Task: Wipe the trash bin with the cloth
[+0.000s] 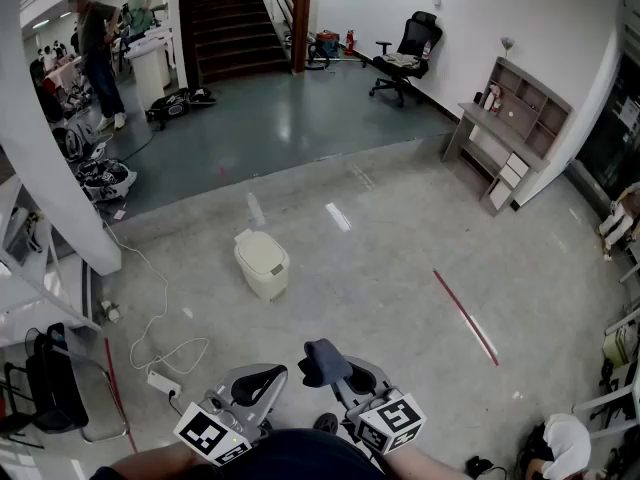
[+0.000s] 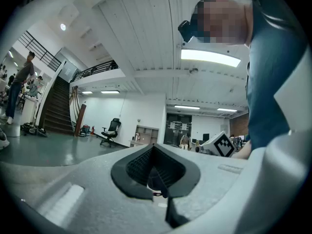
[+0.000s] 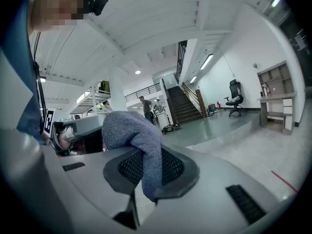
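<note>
A small cream trash bin (image 1: 262, 264) with a closed lid stands on the grey floor ahead of me, well beyond both grippers. My right gripper (image 1: 345, 373) is shut on a blue-grey cloth (image 1: 324, 360), which bunches above the jaws; in the right gripper view the cloth (image 3: 141, 147) hangs pinched between the black pads. My left gripper (image 1: 258, 380) sits beside it at the bottom of the head view, shut with nothing held. In the left gripper view the left gripper (image 2: 155, 172) has its pads closed together.
A white power strip (image 1: 163, 382) and cable lie on the floor to the left. A white pillar (image 1: 60, 198) stands at the left. A red line (image 1: 465, 316) marks the floor on the right. A shelf unit (image 1: 510, 138) and office chair (image 1: 405, 58) stand farther off.
</note>
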